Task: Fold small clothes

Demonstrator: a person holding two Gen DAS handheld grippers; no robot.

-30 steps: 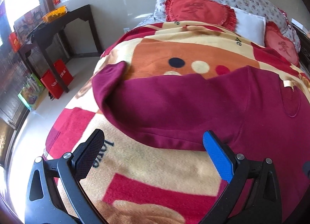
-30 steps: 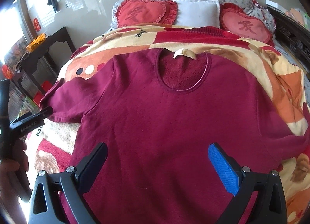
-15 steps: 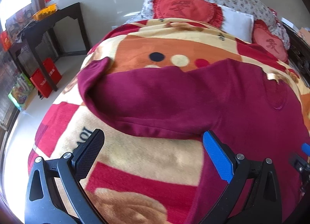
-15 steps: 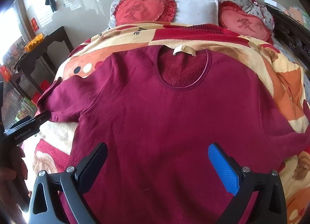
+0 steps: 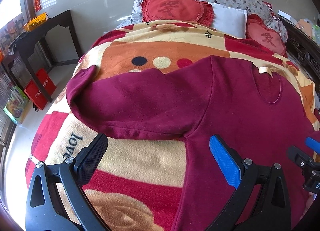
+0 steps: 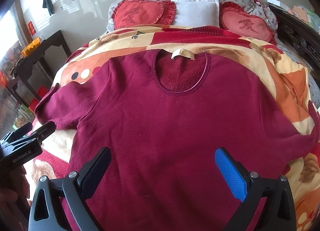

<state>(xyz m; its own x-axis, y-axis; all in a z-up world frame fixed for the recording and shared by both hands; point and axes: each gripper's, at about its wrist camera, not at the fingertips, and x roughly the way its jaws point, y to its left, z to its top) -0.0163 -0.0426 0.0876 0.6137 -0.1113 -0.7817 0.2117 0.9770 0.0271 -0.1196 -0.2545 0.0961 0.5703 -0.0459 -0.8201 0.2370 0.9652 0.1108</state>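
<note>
A maroon long-sleeved shirt (image 6: 166,123) lies flat, front up, on a patterned blanket (image 6: 284,83) over a bed, collar with a cream label (image 6: 182,53) at the far end. In the left wrist view its left sleeve (image 5: 140,103) stretches sideways. My left gripper (image 5: 158,149) is open and empty, just below the sleeve's lower edge near the armpit; it also shows in the right wrist view (image 6: 32,133). My right gripper (image 6: 163,161) is open and empty over the shirt's lower body.
Two red heart cushions (image 6: 140,12) (image 6: 247,24) and a white pillow (image 6: 197,12) lie at the head of the bed. A dark side table (image 5: 40,33) with a yellow basket and red boxes (image 5: 39,89) stands at the left. A carved dark bed frame (image 6: 300,39) runs along the right.
My left gripper has moved right along the sleeve toward the armpit. My right gripper has drawn slightly back from the collar. Both stay open.
</note>
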